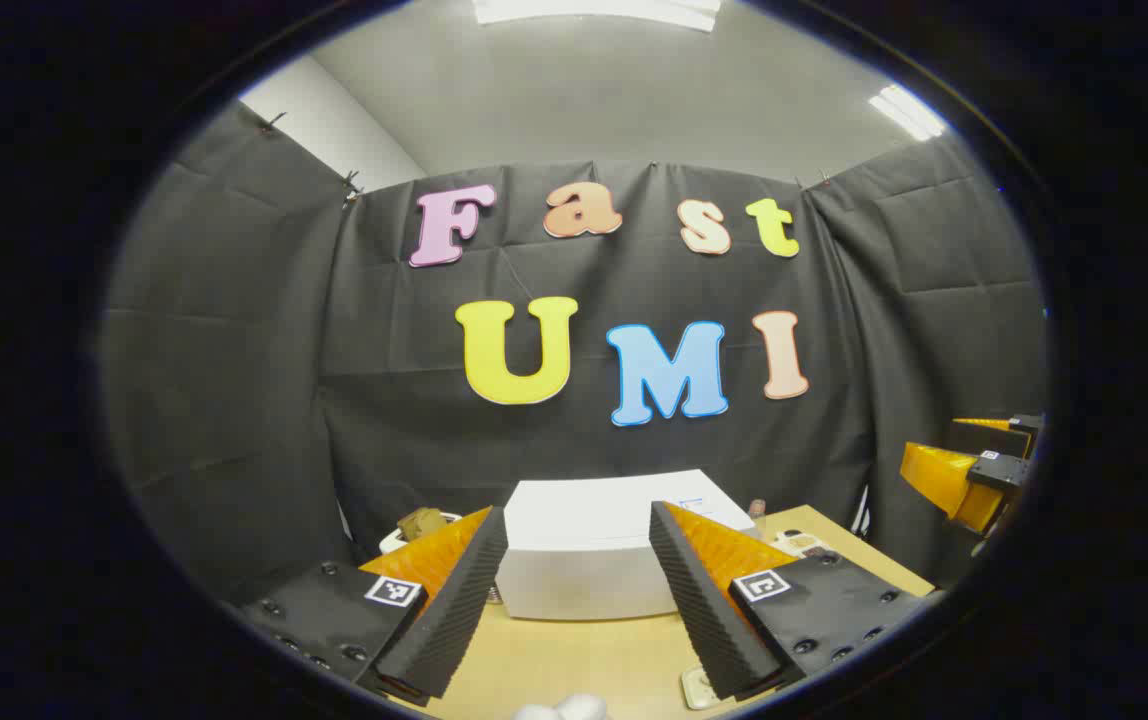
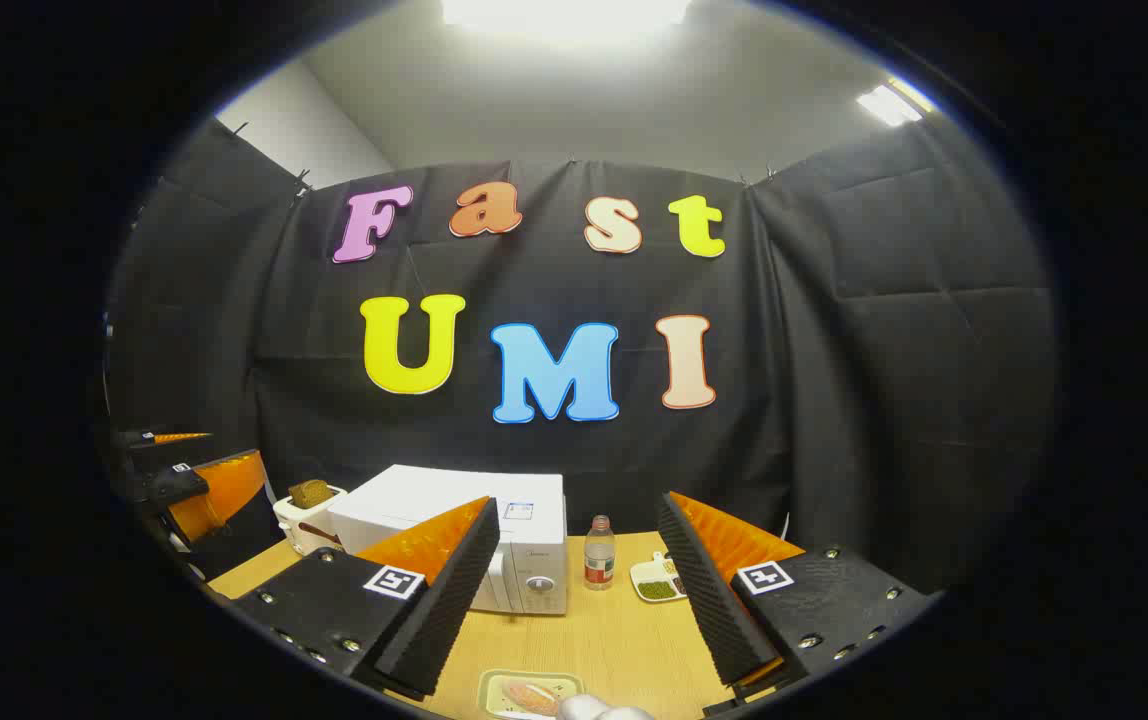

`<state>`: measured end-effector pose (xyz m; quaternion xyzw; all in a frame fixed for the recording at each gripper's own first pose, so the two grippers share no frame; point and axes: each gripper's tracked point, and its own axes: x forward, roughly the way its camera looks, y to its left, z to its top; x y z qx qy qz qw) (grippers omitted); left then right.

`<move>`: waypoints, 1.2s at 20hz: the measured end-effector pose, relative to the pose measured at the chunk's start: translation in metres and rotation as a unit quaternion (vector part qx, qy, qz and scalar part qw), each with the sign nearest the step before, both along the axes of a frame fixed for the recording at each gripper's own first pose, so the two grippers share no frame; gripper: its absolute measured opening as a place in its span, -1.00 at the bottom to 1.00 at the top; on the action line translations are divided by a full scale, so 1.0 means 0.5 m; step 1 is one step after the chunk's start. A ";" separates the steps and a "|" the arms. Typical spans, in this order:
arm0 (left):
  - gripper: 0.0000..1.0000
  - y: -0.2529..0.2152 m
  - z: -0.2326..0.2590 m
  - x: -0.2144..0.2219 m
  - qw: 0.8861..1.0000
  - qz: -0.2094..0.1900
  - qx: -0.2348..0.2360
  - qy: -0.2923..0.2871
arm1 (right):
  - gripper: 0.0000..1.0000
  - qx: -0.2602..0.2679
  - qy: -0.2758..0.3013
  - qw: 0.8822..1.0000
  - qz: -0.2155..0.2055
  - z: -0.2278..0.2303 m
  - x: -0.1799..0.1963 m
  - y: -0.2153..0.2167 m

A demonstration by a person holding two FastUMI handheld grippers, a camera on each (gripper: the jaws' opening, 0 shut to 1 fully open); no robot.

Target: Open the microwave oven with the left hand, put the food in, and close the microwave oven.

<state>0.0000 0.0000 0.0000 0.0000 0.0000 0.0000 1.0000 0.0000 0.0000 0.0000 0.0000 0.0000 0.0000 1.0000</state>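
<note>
In the left gripper view, the left gripper hangs above the wooden bench with its fingers spread apart, nothing between them. Straight ahead, framed by the fingers, stands the white microwave oven, its door closed. A small label sits on its top near the right edge, too small to read. Left of it, a white toaster holds a brown slice. At the right edge the other gripper shows, well apart.

In the right gripper view, the right gripper also has its fingers released and holds nothing. The microwave oven stands ahead to the left, with a knob on its front panel and a brand mark above it that cannot be read. Just right of it stands a bottle with a red label, and beside that a small dish. The food lies on a plate at the near edge of the bench.
</note>
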 end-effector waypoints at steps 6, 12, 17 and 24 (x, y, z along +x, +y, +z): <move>0.93 0.000 0.012 -0.006 1.000 -0.001 -0.001 -0.006 | 0.95 0.001 -0.004 1.000 -0.001 0.006 -0.003 0.003; 0.90 -0.004 0.023 -0.015 1.000 -0.005 0.003 -0.013 | 0.95 0.006 -0.005 1.000 -0.002 0.008 -0.006 0.003; 0.90 0.004 0.022 -0.021 1.000 -0.003 0.002 -0.014 | 0.96 0.004 -0.005 1.000 -0.001 0.010 -0.012 0.010; 0.90 0.010 -0.007 -0.016 1.000 0.000 0.003 -0.005 | 0.95 0.003 -0.006 1.000 -0.002 0.011 -0.016 0.009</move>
